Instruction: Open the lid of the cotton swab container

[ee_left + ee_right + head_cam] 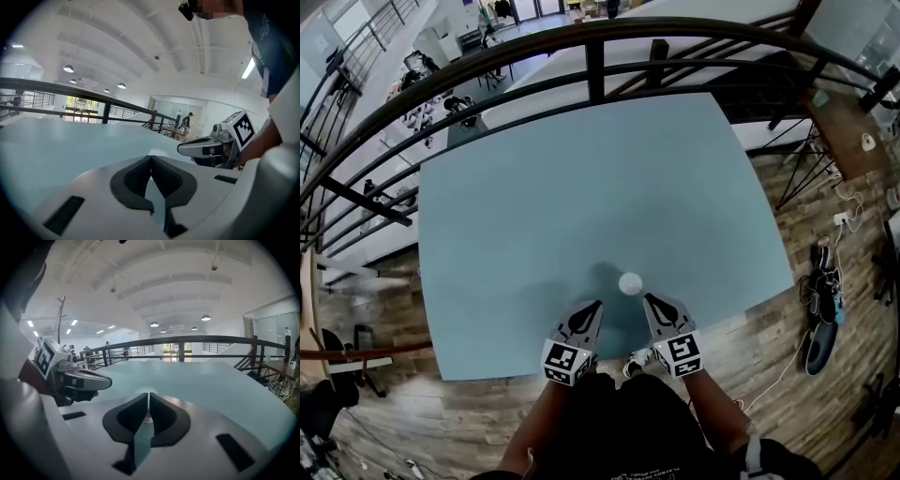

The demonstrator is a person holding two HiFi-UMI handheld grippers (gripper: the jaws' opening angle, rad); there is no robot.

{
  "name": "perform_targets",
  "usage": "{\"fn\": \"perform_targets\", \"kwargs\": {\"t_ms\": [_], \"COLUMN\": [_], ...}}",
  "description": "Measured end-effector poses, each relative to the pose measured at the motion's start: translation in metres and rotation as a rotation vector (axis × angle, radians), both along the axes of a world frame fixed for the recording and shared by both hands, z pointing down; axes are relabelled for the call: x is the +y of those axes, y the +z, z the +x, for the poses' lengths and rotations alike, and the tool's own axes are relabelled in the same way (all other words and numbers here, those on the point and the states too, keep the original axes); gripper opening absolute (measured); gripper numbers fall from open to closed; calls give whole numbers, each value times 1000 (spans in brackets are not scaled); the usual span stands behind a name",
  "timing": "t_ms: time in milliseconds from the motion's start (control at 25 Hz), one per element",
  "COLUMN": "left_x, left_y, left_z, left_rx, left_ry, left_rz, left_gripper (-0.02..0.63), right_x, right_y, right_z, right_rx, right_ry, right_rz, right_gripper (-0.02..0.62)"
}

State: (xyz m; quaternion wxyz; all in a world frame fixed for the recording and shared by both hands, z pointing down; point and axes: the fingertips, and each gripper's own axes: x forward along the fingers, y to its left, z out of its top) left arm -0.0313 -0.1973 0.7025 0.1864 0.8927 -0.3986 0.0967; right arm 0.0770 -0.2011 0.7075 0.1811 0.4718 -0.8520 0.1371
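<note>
Tabletop [581, 187] stretches pale blue and broad ahead and to both sides, with a dark railing [595, 56] curving past its far edge and wooden floor [806, 281] around it. The cotton swab container [630, 283], small, round and white, sits close to the near edge. The left gripper [599, 304] and right gripper [644, 297] flank it, tips just beside it. Both have their jaws clenched together with nothing between them.

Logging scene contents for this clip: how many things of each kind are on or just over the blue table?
Cotton swab container: 1
Grippers (left gripper, right gripper): 2
Total: 3
</note>
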Motion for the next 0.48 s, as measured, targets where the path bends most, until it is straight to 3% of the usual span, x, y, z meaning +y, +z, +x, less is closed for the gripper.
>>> {"fn": "perform_targets", "kwargs": {"t_ms": [280, 360, 480], "left_x": [8, 8, 6], "left_y": [15, 17, 18], "left_z": [3, 3, 2], "left_rx": [-12, -14, -12], "left_ry": [2, -1, -6], "left_rz": [-23, -24, -27], "left_gripper": [12, 12, 12], "right_x": [4, 3, -4], "right_y": [18, 25, 32], "right_z": [-9, -11, -13], "right_rx": [12, 15, 26], "right_ry": [-24, -33, -39], "right_rz": [-9, -16, -27], "right_gripper": [32, 119, 174]}}
